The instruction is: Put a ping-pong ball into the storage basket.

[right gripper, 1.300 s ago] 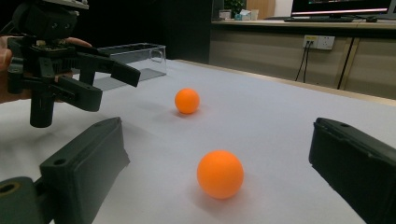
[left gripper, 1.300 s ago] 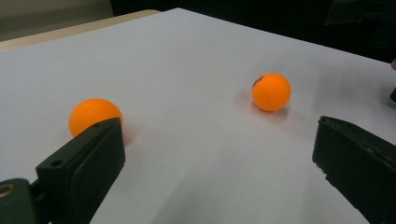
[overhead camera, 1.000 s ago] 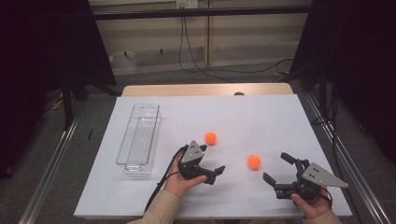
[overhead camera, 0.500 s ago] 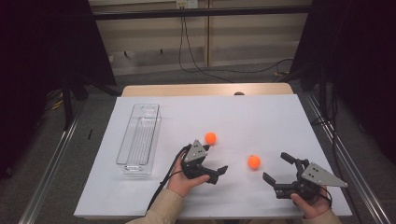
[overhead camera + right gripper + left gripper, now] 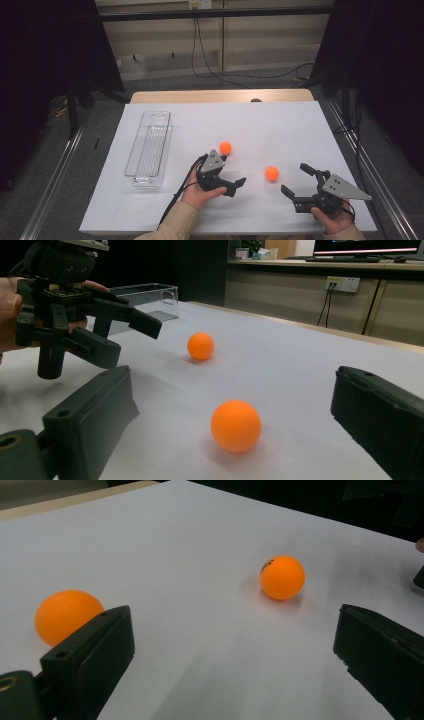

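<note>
Table (image 5: 150, 210) carrying clear tray (image 5: 148, 150) along left edge, empty, well apart from both balls.

Left gripper (image 5: 231, 176) hovering mid-table, jaws spread wide, gripping nothing; far ball (image 5: 225, 147) lying just outside one jaw, risking being knocked away if hand is swinging.

Right gripper (image 5: 296, 180) sitting near front-right corner, jaws gaping, empty; near ball (image 5: 272, 173) resting free just ahead, likely rolling off or squirting out under off-centre closing.

The setting was a laboratory recording bay: a white-covered table (image 5: 280, 125) stood between black curtains (image 5: 45, 60), with cables (image 5: 210, 60) and a wall socket (image 5: 342, 284) along the panelled wall.
</note>
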Demonstrator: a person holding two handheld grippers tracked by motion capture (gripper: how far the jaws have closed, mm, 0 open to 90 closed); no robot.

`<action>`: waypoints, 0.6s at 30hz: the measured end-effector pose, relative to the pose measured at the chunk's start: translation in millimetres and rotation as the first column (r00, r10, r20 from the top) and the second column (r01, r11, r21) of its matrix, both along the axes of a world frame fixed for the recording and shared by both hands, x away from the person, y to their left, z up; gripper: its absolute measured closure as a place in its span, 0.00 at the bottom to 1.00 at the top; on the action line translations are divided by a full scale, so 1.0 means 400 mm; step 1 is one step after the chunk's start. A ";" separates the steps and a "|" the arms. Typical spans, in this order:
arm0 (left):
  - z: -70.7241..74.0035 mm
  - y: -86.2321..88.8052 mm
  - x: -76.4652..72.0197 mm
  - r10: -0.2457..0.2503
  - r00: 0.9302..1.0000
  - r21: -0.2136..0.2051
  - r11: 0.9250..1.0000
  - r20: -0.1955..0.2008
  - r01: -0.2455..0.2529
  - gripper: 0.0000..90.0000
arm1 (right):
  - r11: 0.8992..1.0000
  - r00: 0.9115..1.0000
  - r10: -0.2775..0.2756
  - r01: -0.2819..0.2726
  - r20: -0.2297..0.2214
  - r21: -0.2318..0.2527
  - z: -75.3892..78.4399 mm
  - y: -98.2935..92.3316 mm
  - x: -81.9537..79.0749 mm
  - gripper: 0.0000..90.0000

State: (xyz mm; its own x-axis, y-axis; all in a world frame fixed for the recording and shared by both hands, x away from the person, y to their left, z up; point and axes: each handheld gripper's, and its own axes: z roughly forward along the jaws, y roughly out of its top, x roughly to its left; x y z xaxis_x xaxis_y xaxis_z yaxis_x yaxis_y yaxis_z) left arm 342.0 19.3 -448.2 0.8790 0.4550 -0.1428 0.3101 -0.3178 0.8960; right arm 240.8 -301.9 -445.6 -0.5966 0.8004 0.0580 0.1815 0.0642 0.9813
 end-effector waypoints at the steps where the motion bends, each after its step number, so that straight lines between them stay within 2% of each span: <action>1: 0.000 0.000 0.000 0.000 1.000 0.000 1.000 0.000 0.000 0.03 | 1.000 1.000 0.000 0.000 0.001 0.000 0.000 0.000 0.000 0.03; 18: 0.003 -0.021 0.004 -0.011 1.000 0.009 1.000 0.003 0.011 0.03 | 1.000 1.000 0.011 -0.011 0.004 -0.010 -0.001 0.002 0.000 0.03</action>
State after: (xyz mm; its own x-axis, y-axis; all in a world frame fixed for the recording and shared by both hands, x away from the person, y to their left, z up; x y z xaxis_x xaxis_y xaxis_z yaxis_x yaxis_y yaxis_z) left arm 343.4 10.8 -447.0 0.8843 0.4468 -0.1359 0.3036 -0.3291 0.8942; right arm 240.9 -301.2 -445.8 -0.6056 0.7943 0.0475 0.1769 0.0762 0.9813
